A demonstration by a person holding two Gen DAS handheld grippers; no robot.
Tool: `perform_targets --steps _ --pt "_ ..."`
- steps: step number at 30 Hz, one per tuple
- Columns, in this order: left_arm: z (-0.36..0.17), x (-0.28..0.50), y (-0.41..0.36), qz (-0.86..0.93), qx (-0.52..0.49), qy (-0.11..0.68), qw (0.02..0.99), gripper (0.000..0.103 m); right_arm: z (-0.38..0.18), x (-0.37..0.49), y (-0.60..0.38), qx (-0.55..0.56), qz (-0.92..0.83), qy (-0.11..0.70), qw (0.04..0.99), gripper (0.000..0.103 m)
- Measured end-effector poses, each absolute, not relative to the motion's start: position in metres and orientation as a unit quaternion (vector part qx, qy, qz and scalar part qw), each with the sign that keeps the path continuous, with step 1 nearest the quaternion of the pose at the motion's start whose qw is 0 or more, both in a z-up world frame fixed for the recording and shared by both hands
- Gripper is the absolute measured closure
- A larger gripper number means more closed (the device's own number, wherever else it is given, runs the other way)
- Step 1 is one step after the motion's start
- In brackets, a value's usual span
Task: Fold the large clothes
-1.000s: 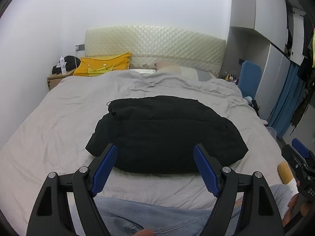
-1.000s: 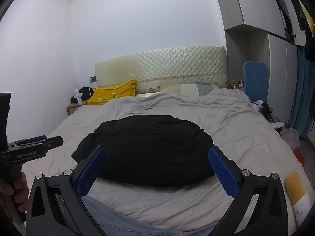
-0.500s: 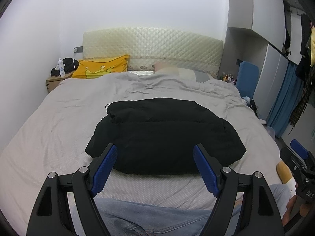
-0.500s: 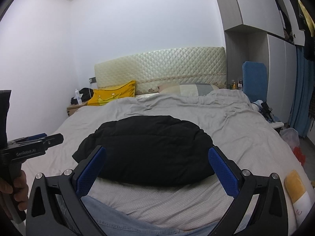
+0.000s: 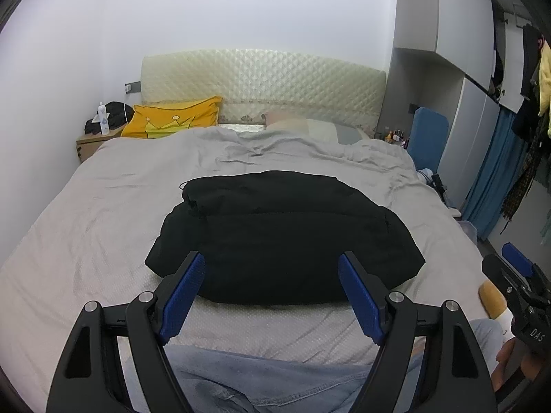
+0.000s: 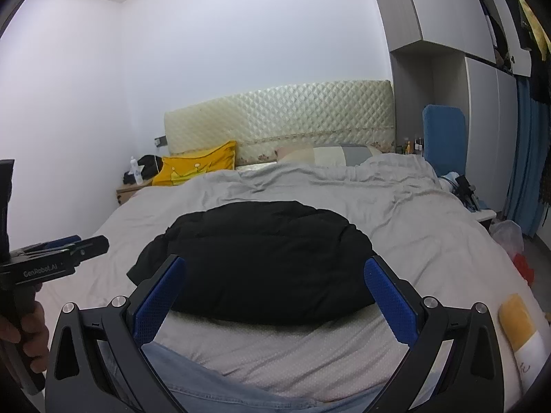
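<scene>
Left hand-held gripper [image 5: 272, 289]: black frame with blue ribbed pads, low in the left wrist frame; jaws spread wide and released, grasping nothing, held over pale blue denim fabric [image 5: 261, 385] at the bottom edge.
Right hand-held gripper [image 6: 275, 290]: same black-and-blue build, low in the right wrist frame; jaws likewise spread apart and released, clear of the garment. It also showed at the right edge of the left wrist frame.
Garment: a bulky black padded jacket [image 5: 282, 234] lay folded into a rounded bundle at the centre of both frames, just beyond the fingertips, touched by neither gripper.
Bed: the jacket rested on a wide bed with a rumpled grey cover [image 5: 86, 227], which filled the middle of each frame.
Lower right of right wrist frame: a yellow-and-white soft object [image 6: 520, 330] sat on the bed's near corner.
Far end, upper centre: a yellow cushion with a crown print [image 5: 175, 122] leaned against a cream quilted headboard [image 5: 261, 82].
Upper left: a small wooden nightstand [image 5: 91, 143] carried a white bottle.
</scene>
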State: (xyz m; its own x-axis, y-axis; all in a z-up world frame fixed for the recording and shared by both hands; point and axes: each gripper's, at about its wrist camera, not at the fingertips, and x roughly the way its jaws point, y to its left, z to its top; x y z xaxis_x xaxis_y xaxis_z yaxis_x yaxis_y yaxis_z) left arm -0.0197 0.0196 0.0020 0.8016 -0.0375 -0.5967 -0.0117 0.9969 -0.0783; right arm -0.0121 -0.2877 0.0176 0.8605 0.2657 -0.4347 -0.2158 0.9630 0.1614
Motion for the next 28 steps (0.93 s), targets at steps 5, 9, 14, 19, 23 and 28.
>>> perform_targets --steps 5,9,14,19,23,28 --pt "0.0028 -0.0204 0.0202 -0.011 -0.040 0.312 0.949 0.023 0.0172 -0.0139 -0.2871 0.053 0.122 0.232 0.963 0.000" --pt "0.0040 -0.0228 0.0187 -0.019 -0.045 0.307 0.950 0.023 0.0167 -0.0156 -0.2876 0.053 0.122 0.232 0.964 0.000" --pt "0.0036 -0.0225 0.0177 -0.023 -0.045 0.308 0.950 0.023 0.0169 -0.0168 -0.2881 0.053 0.121 0.232 0.964 0.000" --pt "0.0021 -0.0208 0.0164 -0.023 -0.050 0.311 0.949 0.023 0.0159 -0.0170 -0.2903 0.055 0.118 0.235 0.963 0.000" --pt "0.0012 -0.0198 0.0154 -0.025 -0.052 0.313 0.948 0.023 0.0145 -0.0172 -0.2894 0.054 0.117 0.238 0.963 0.000" --pt "0.0013 -0.0205 0.0118 -0.028 -0.048 0.315 0.948 0.023 0.0141 -0.0176 -0.2895 0.059 0.114 0.238 0.963 0.000"
